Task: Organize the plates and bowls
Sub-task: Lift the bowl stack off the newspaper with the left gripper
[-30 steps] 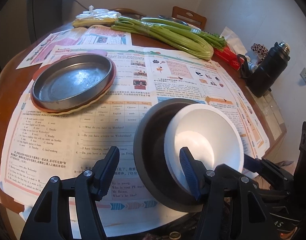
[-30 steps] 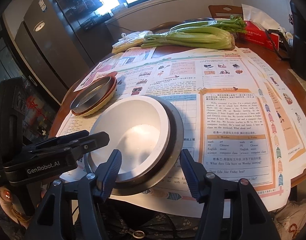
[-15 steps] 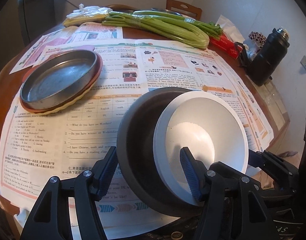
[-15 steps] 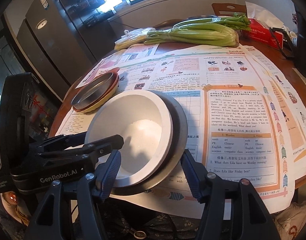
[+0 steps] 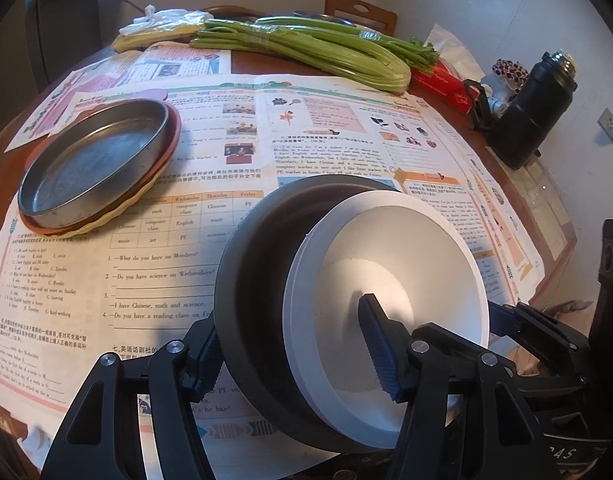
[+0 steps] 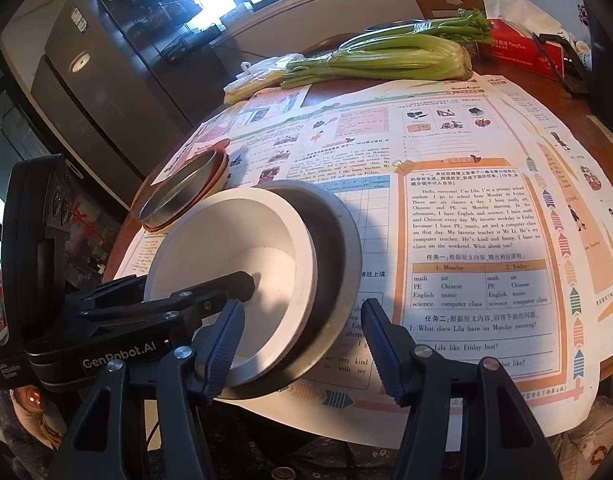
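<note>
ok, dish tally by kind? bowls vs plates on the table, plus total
Bowls: 2, white bowl nested in dark metal bowl
Plates: 3, steel round pan on reddish-brown plate on cream fluted plate
Total: 5

Chair (image 5: 360, 10) mostly behind celery (image 5: 306, 48)

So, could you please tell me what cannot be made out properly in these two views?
- Left wrist view: the near rims of the nested bowls are hidden behind the left tongs, whose jaws are closing with both bowls between them.
- Both views: only the edges of the plates show under the metal pan.
- Right wrist view: the black flask is cut off by the right edge.
</note>
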Demonstrator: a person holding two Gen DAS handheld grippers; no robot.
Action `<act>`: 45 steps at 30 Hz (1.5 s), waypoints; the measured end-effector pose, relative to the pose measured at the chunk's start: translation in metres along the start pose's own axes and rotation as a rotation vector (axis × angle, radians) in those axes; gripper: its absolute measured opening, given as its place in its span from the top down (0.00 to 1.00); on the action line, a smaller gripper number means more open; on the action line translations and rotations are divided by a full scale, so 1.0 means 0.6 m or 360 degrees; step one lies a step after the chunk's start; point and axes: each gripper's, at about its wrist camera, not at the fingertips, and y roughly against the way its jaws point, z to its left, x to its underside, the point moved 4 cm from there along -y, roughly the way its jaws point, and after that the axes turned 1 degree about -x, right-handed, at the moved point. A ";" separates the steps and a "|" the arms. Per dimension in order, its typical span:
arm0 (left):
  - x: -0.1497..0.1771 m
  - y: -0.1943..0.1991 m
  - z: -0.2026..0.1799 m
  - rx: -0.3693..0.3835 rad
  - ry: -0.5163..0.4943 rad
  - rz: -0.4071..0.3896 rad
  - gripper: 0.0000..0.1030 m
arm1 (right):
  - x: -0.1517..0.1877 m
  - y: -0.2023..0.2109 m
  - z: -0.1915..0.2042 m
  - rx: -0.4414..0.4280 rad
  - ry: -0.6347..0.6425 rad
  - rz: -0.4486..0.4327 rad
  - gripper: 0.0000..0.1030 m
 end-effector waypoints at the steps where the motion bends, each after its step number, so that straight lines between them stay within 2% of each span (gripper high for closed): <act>1: 0.000 0.000 -0.001 0.0009 -0.0002 -0.0003 0.39 | -0.001 -0.001 -0.001 -0.0014 -0.0006 0.0003 0.41; 17: -0.018 -0.016 -0.012 0.0084 -0.0040 -0.0026 0.42 | -0.010 -0.008 -0.013 -0.0043 -0.0048 0.0000 0.44; 38: -0.060 -0.066 -0.042 0.0131 -0.0074 0.0015 0.42 | -0.041 -0.017 -0.064 -0.0002 -0.0120 -0.0016 0.45; 45: -0.089 -0.082 -0.038 0.0122 -0.0056 0.0007 0.42 | -0.069 -0.027 -0.070 0.0035 -0.0112 -0.0023 0.47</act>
